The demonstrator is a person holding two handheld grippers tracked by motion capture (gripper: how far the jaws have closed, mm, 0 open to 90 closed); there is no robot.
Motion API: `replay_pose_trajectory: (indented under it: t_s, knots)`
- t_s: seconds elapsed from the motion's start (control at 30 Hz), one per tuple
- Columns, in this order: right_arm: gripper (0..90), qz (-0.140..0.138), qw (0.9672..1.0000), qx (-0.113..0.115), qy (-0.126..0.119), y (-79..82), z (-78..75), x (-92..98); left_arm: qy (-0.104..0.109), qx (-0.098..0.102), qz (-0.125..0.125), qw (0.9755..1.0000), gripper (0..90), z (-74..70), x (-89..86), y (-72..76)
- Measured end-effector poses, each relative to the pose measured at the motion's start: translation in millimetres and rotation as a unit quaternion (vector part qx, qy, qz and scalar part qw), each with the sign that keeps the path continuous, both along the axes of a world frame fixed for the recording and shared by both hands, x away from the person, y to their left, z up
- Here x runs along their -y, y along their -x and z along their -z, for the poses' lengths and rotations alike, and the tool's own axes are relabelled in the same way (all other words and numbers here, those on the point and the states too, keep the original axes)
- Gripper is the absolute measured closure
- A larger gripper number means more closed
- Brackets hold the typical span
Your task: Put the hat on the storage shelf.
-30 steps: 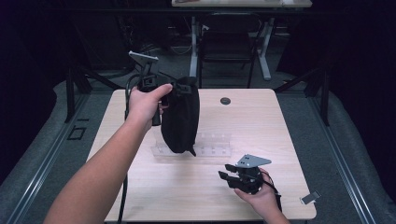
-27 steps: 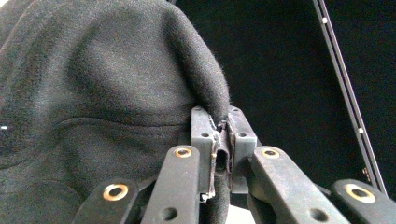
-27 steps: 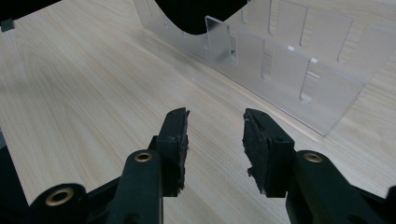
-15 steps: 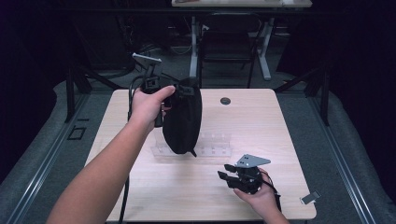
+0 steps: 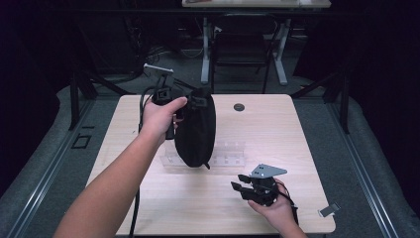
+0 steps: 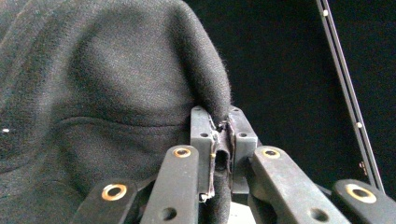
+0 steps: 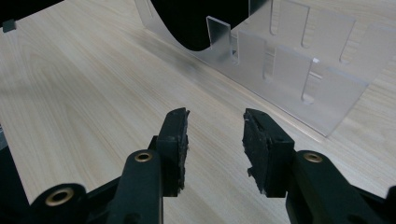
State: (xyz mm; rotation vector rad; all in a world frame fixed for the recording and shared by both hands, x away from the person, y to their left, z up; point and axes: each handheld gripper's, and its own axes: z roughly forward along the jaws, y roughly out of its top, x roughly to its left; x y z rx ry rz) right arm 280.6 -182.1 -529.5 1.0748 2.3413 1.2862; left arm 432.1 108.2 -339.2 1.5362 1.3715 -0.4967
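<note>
Standing here, the first thing you notice is how much gets swallowed by the dark. The black fabric bag [image 5: 195, 130] hangs in the air over the middle of the table, and it hides a good chunk of the clear acrylic slotted rack [image 5: 225, 153] sitting behind and under it; only the rack's right end and a bit of the low front edge show past the cloth. What's inside the bag, if anything, I can't tell. From the left gripper view the bag [image 6: 102, 102] is mostly a wall of fuzzy dark weave, cut off on the left and at the top.

The left gripper [image 5: 194, 100] has its jaws squeezed together on a fold of the bag's top edge, and you can see the cloth pinched between the pads [image 6: 201, 140]. The right gripper [image 5: 238, 182] sits low near the front right of the table, jaws apart with nothing between them, pointing toward the rack [image 7: 289, 65] and well clear of it.

The table itself is a light wood-grain tabletop [image 5: 297, 144] with a small round black grommet [image 5: 239, 107] near the far edge. Around it there's grey floor, and beyond that it's nearly black: a dark chair [image 5: 241, 47] and the white legs of another desk [image 5: 282, 54] are barely readable. A small grey clip-like thing [image 5: 328, 210] lies on the floor off the front right corner; I can't make out what it is.
</note>
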Motion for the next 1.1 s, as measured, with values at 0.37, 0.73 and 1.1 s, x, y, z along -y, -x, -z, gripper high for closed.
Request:
replay_pose_trajectory:
  t_s: [0.37,0.73,1.1]
  knots:
    - [59.9,0.001,1.0,0.001,0.002,0.1,-0.2,0.1,0.014,-0.002,-0.002,0.9999,84.0,10.6,-3.8,0.3]
    - [60.0,0.002,1.0,0.001,0.0,0.2,-0.2,0.3,0.002,0.023,-0.006,0.9997,62.4,1.5,-2.4,7.7]
    - [59.9,0.004,1.0,0.0,0.001,-0.1,-0.1,0.5,-0.019,0.038,-0.026,0.9988,59.6,1.0,-32.9,9.7]
